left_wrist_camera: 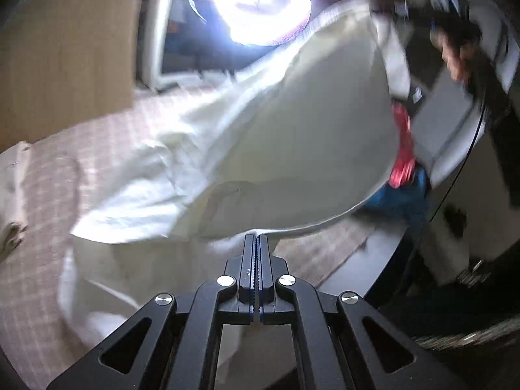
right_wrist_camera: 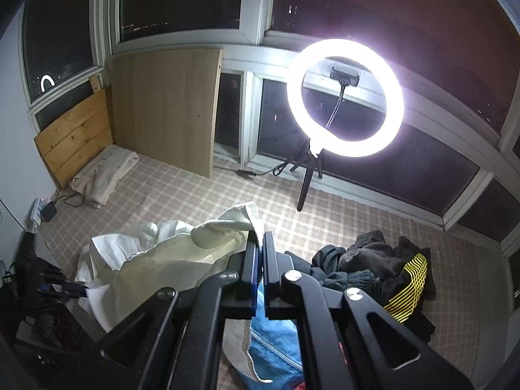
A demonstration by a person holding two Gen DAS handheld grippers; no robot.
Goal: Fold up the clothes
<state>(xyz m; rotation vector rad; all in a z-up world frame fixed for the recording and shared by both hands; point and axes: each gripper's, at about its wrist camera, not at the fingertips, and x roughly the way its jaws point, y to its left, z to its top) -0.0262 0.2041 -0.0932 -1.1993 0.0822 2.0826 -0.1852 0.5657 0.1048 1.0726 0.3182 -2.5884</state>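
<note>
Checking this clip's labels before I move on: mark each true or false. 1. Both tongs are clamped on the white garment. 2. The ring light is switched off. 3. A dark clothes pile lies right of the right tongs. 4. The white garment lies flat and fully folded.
1. True: the left tongs and the right tongs are each shut on the white garment.
2. False: the ring light glows brightly.
3. True: the dark clothes pile lies there on the checked cover.
4. False: it hangs lifted and rumpled between the tongs.
</note>
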